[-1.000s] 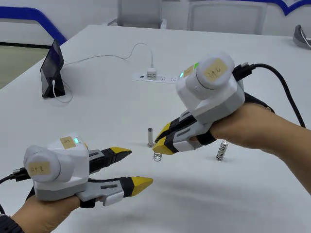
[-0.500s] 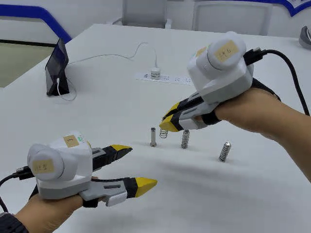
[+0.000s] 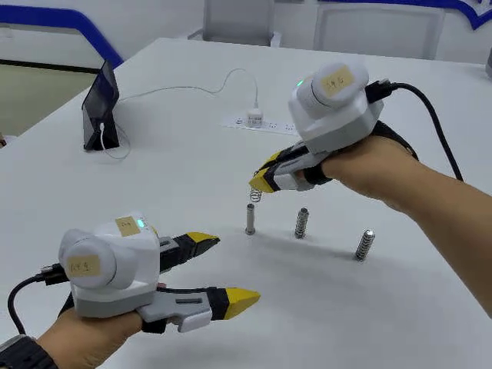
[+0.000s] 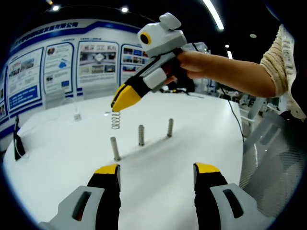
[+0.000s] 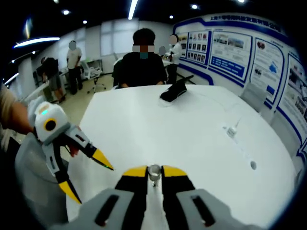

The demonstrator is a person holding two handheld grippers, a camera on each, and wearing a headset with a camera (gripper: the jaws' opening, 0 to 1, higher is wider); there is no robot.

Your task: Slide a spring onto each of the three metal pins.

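Three metal pins stand in a row on the white table (image 3: 177,177). The left pin (image 3: 250,219) (image 4: 115,148) is bare. The middle pin (image 3: 301,223) (image 4: 141,135) and the right pin (image 3: 364,244) (image 4: 170,127) each wear a spring. My right gripper (image 3: 257,184) (image 4: 122,103) (image 5: 154,172) is shut on a small spring (image 3: 256,195) (image 4: 115,120) (image 5: 154,171), which hangs upright just above the bare pin's top. My left gripper (image 3: 227,269) (image 4: 157,168) (image 5: 88,179) hovers open and empty at the near left, short of the pins.
A dark tablet on a stand (image 3: 101,108) sits at the far left with a cable. A white power strip (image 3: 257,121) lies behind the pins. Chairs stand past the far edge. A black object (image 5: 173,93) rests near a seated person across the table.
My right gripper has picked the spring off the table beside the bare pin and carried it up over that pin's top. The left gripper stays as it was.
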